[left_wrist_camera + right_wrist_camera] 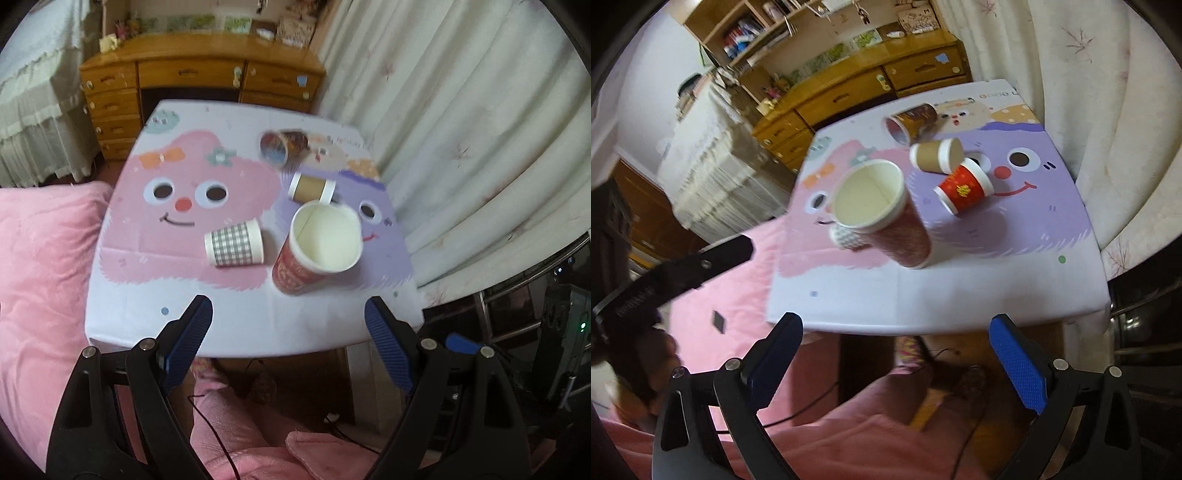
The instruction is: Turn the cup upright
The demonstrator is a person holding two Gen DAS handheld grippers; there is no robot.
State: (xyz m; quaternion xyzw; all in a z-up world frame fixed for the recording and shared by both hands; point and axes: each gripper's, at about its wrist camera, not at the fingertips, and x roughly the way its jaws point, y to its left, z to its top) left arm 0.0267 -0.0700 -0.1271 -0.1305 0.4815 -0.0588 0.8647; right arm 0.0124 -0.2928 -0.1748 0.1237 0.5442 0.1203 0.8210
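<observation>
A tall red paper cup (314, 254) stands upright near the table's front, its white inside showing; it also shows in the right wrist view (886, 218). A grey checked cup (234, 243) lies on its side to its left, half hidden behind the red cup in the right wrist view (846, 236). A brown cup (312, 187) (936, 156), a dark patterned cup (282, 144) (912, 120) and a small red cup (964, 189) lie on their sides farther back. My left gripper (288, 317) and right gripper (897, 332) are open and empty, before the table's front edge.
The small table (229, 325) has a cartoon cloth. A pink quilt (40, 266) lies to its left, curtains (461, 129) hang on the right, a wooden dresser (199, 79) stands behind. The left gripper's body (665, 280) shows at left in the right wrist view.
</observation>
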